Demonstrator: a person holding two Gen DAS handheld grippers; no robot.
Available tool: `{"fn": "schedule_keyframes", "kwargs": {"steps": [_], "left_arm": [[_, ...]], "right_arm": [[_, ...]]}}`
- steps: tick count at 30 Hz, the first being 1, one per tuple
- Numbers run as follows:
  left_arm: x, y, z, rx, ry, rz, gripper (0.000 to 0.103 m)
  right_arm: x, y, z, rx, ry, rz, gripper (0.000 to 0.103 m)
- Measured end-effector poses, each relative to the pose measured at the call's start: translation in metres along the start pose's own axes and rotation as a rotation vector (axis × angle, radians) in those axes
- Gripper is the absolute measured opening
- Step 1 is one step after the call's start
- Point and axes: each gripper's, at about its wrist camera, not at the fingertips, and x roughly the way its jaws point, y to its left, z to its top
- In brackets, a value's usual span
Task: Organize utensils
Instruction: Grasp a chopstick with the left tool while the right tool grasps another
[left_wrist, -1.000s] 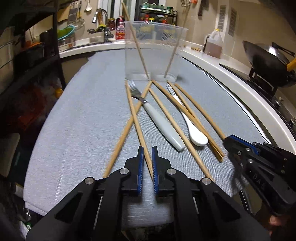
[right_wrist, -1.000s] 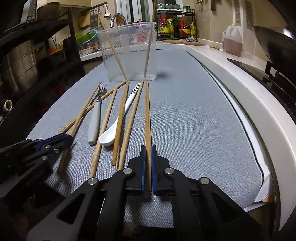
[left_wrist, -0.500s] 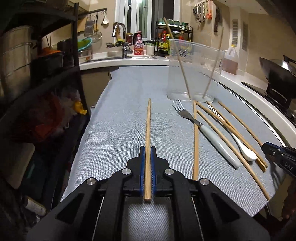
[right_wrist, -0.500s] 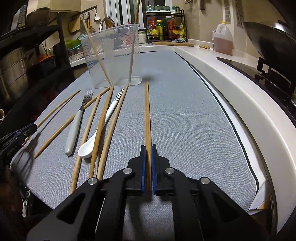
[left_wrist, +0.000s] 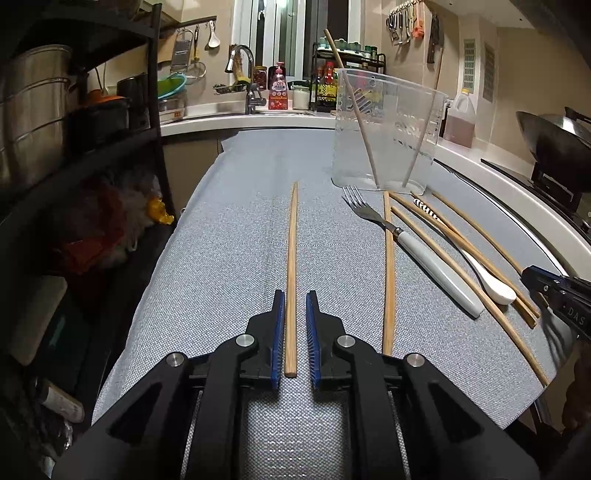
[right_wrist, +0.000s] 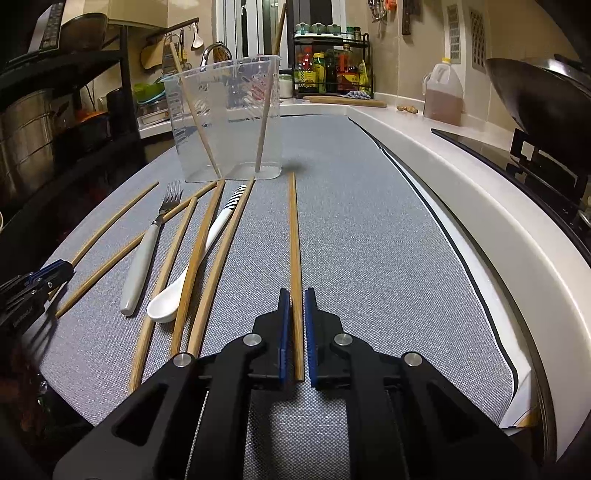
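On the grey mat, my left gripper (left_wrist: 295, 295) has its jaws opening. A wooden chopstick (left_wrist: 292, 240) lies flat between them with a gap on each side, set left of the pile. My right gripper (right_wrist: 295, 293) stands slightly open around another chopstick (right_wrist: 294, 229) lying right of the pile, its pads just off it. Between them lie several chopsticks, a white-handled fork (right_wrist: 142, 258) and a white spoon (right_wrist: 166, 310). A clear plastic container (left_wrist: 384, 129) stands behind the pile with two chopsticks leaning inside.
A black shelf rack (left_wrist: 74, 147) with pots stands along the mat's left edge. On the right are the white counter rim, a stove and a dark wok (left_wrist: 554, 140). A sink, bottles and an oil jug (left_wrist: 460, 122) line the back.
My left gripper swung left out of the pile with a chopstick, laid it on the mat, and its jaws parted. The right jaws loosened slightly around their chopstick.
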Motion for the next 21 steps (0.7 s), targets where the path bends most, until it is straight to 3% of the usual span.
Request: {"fn": "schedule_keyframes", "kwargs": {"steps": [8,14,21], "left_arm": [[-0.001,0.002,-0.002,-0.004,-0.014,0.003,0.012],[-0.004,0.003,-0.005,-0.024,-0.029,-0.009,0.006],[-0.011,-0.002,-0.014,0.013,-0.054,-0.033,0.006]], "right_arm": [[0.0,0.002,0.0,0.001,-0.014,-0.002,0.006],[-0.001,0.001,-0.001,0.014,-0.012,0.006,0.006],[-0.002,0.004,-0.003,0.008,-0.022,0.004,0.008]]}}
